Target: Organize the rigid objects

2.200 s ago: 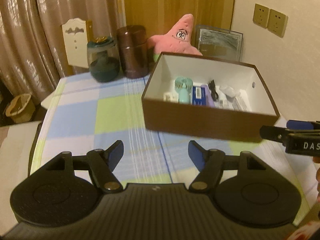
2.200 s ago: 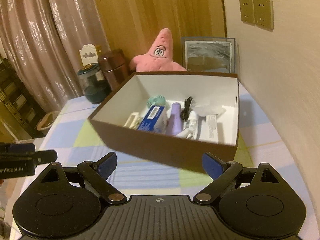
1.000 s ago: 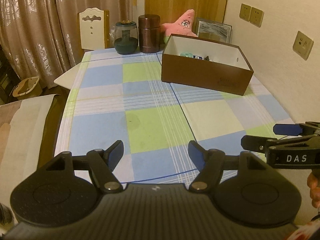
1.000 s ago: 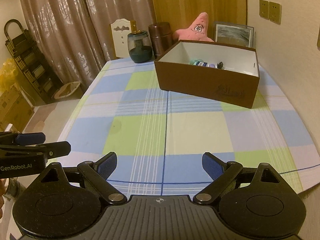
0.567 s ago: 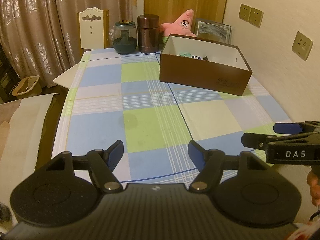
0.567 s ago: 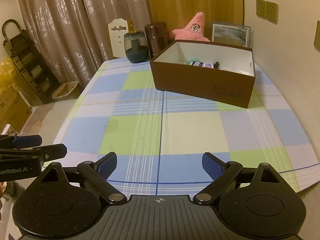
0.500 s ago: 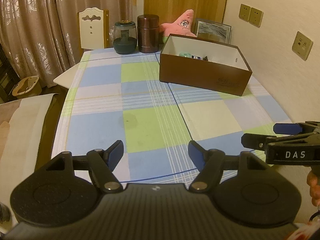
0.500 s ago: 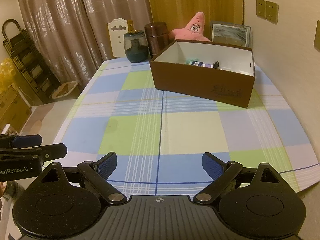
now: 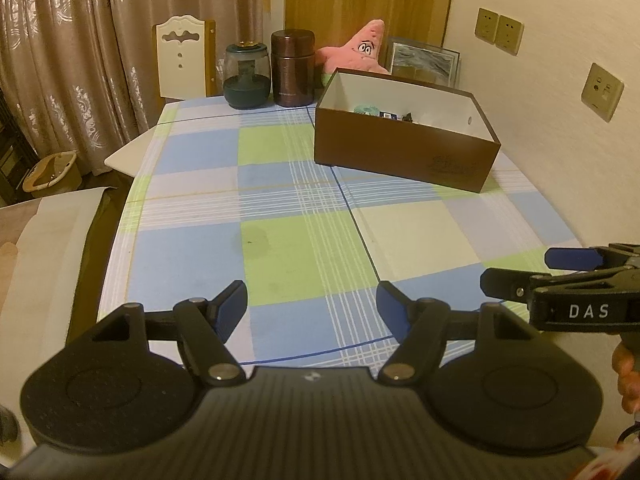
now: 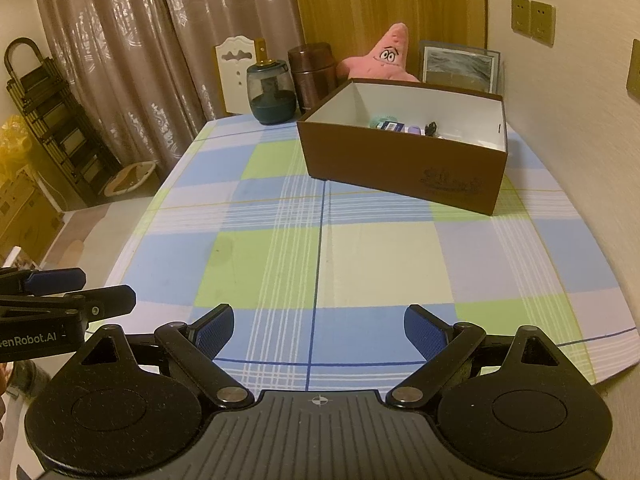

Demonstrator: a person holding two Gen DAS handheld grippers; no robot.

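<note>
A brown cardboard box with a white inside stands at the far right of the checked table. Several small items lie in it, among them a mint fan and a blue packet; most of the contents are hidden by the front wall. My left gripper is open and empty above the table's near edge. My right gripper is open and empty beside it, also at the near edge. Each gripper shows at the side of the other's view.
A dark glass jar, a brown canister, a pink star plush and a framed picture stand along the table's far end. A white chair back is behind them. The wall runs along the right.
Both grippers pulled back from right above the box to the near edge of the table, then held almost still. Both stayed open and empty.
</note>
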